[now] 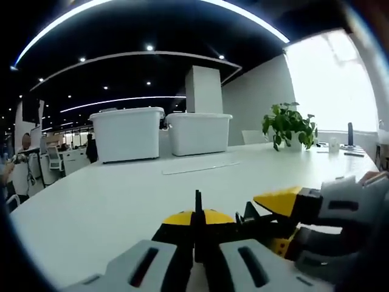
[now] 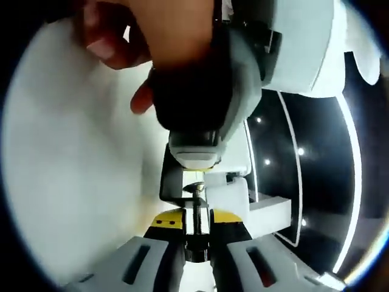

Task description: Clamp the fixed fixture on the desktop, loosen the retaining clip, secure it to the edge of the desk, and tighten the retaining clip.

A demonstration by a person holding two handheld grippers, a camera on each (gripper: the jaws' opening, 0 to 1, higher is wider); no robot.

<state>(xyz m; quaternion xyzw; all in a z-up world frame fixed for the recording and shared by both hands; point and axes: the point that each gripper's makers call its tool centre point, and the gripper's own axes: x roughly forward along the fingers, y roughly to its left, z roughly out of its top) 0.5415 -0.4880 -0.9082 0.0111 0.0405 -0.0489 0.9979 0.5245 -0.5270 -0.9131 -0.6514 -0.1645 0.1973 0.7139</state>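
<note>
1. The left gripper point(image 1: 197, 258) pinched the yellow-and-black metal clamp fixture point(image 1: 200, 222) low over the white surface point(image 1: 109, 201).
2. The right gripper point(image 2: 197, 258) gripped the same fixture point(image 2: 196, 222) by its threaded screw.
3. Two white plastic bins point(image 1: 159, 132) and a green potted plant point(image 1: 290, 125) stood beyond.

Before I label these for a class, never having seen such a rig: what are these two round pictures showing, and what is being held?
A person holds a two-jaw tool in each hand, each carrying a fisheye camera looking along its jaws. In the left gripper view, the left gripper is closed on a yellow and black clamp above a white table; the right gripper reaches in to grip the clamp's other end. Farther back stand two white bins and a potted plant. The right gripper view is rolled sideways: the right gripper holds the clamp's screw, with the person's hand on the left tool above.
</note>
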